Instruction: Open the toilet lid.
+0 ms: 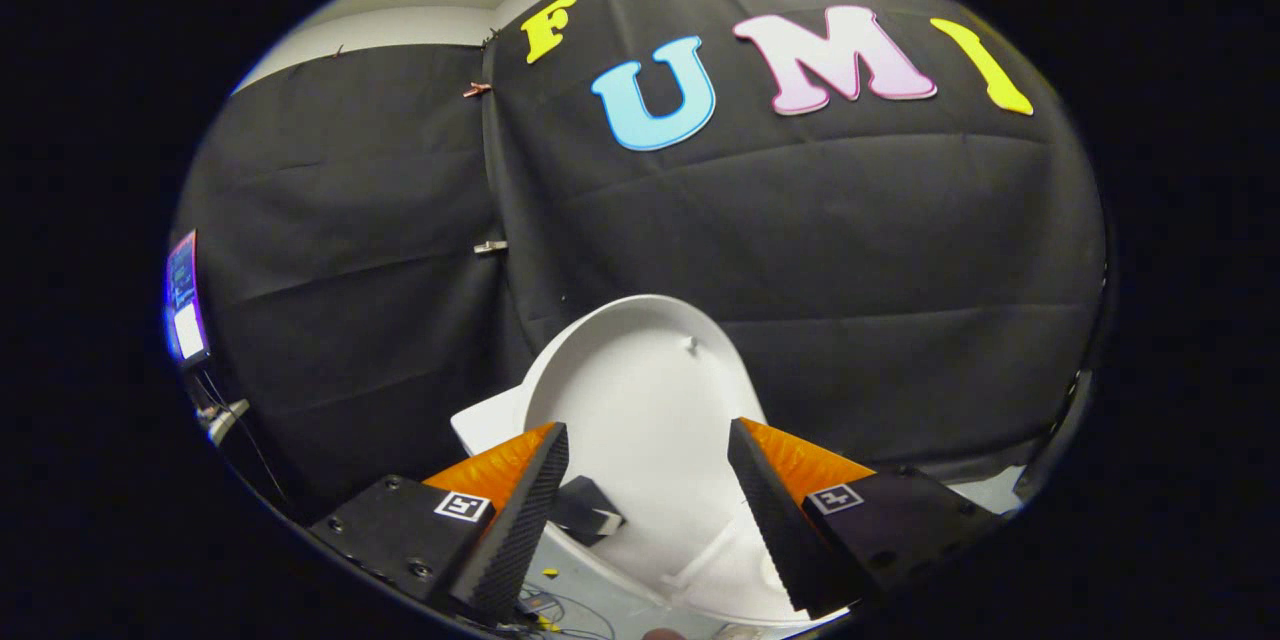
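Gripper view looks along the two fingers of the gripper (648, 510), which stand spread wide apart and pinch nothing; the toilet lid (640, 390) fills the gap between them and rises beyond their tips toward twelve o'clock, its white inner face turned to the camera and a small bumper stud (691, 345) near its top at about one o'clock; it appears already raised, standing close to upright against the black cloth wall (850, 250); at six o'clock, low between the fingers, the lid runs down to what looks like the hinge end and a white rim (700, 560), though that part is too cramped to read well; a small dark block (585, 510) sits just beside the left finger at about seven o'clock, and a lit screen (183, 295) stands far off at nine o'clock; by my judgement the lid is thin stiff moulded plastic, light, smooth and rather slippery, so it would swing easily on its hinge and could drop back if not leaned past upright; the free curved edge at twelve o'clock, farthest from the hinge, looks the best place to hold or push, with a light squeeze across the rim
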Tool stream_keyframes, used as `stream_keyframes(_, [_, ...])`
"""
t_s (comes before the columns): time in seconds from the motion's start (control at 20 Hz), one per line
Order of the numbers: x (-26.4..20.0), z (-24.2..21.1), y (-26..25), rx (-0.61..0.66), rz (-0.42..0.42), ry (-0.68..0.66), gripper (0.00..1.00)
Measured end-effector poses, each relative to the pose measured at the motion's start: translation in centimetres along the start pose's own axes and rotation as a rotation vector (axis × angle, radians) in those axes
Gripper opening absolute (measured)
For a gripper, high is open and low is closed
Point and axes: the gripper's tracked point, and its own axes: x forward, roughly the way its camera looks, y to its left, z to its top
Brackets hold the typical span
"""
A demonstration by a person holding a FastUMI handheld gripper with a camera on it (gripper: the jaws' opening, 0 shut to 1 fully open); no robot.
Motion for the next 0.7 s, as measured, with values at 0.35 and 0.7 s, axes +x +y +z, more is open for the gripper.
stream_keyframes(0.35, [-7.9, 2.0, -7.5, -0.228, -0.119, -0.119, 0.99])
stream_keyframes(0.7, [-19.3, 0.8, -13.7, -0.311, -0.224, -0.165, 0.99])
